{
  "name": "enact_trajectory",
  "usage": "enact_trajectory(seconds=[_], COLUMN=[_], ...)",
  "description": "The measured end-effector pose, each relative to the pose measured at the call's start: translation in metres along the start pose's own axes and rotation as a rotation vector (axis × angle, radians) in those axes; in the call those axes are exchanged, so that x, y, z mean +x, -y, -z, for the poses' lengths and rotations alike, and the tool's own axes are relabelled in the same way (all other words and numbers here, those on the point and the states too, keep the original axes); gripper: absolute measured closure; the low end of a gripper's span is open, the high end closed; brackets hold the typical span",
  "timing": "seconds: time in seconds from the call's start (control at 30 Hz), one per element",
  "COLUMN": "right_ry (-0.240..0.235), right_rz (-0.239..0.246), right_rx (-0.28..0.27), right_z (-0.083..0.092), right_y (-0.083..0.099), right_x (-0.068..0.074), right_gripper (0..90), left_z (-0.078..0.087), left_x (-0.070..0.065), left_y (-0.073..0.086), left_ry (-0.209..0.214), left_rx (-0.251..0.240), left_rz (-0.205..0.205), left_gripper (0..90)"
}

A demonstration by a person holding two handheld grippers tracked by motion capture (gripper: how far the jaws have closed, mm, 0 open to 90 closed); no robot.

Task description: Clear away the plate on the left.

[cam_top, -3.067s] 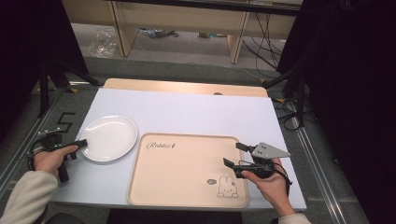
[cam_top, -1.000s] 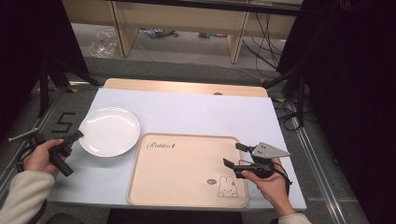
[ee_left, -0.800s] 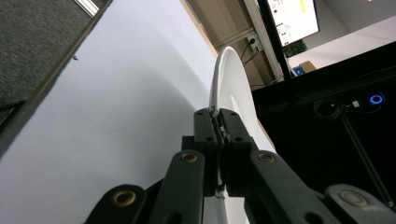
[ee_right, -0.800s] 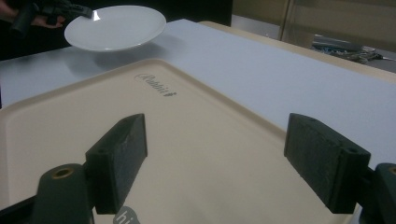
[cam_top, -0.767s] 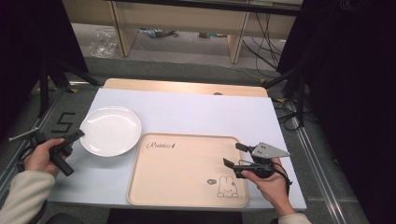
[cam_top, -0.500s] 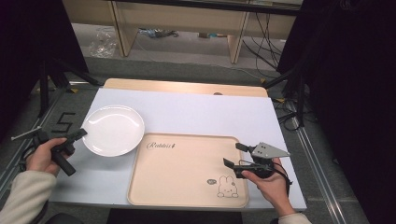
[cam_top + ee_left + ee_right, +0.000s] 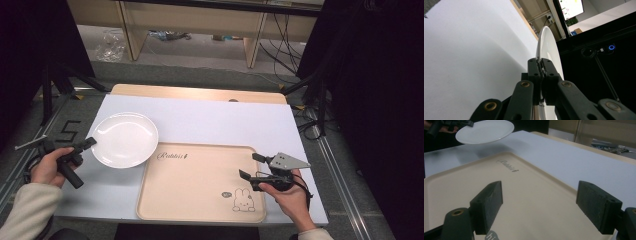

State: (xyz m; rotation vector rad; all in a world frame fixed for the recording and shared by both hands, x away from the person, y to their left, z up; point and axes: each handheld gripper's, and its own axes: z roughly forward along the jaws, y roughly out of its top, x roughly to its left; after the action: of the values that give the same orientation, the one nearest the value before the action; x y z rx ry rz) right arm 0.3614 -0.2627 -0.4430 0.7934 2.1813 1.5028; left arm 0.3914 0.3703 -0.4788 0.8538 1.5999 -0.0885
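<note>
Right now you're mid-carry: plate is off the table and the tray hasn't received it yet.

Nearest, your right gripper (image 7: 254, 168) sits at the tray's near right corner, jaws wide apart with nothing between them, hovering over the tray (image 7: 200, 200) beside the rabbit print (image 7: 243, 199). In the right gripper view both pads (image 7: 489, 205) stand well apart over bare tray surface.

Next out, on the left, your left gripper (image 7: 90, 143) is clamped on the near left rim of the white plate (image 7: 125, 139). The left gripper view shows the pads (image 7: 541, 72) pinched tight on the rim edge, plate (image 7: 549, 47) seen edge-on. The right gripper view shows the plate (image 7: 485, 131) lifted clear of the white table cover (image 7: 210, 120), casting a shadow below it, tilted slightly. From above, its right edge sits just at the tray's far left corner, by the "Rabbit" lettering (image 7: 172, 156).

Next move, as I read it: carry the plate right and toward you until it's over the tray's open middle, level it, lower until it's flat, then release. A rim-only grip will let the plate sag or swing, so go slow and keep it level. Right gripper should stay clear of the landing spot.
</note>
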Motion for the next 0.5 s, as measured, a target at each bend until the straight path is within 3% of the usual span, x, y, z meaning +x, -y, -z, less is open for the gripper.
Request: enact_trajectory(seconds=[0.5], right_ry=[-0.002], right_rz=[-0.004], right_rx=[0.003], right_z=[0.0001], right_y=[-0.0001], right_x=[0.0004], right_gripper=[22.3], left_z=[-0.0039], left_x=[-0.0066], left_y=[0.0054], left_ry=[0.022], left_rx=[0.013], left_rz=[-0.002], left_gripper=[86.4])
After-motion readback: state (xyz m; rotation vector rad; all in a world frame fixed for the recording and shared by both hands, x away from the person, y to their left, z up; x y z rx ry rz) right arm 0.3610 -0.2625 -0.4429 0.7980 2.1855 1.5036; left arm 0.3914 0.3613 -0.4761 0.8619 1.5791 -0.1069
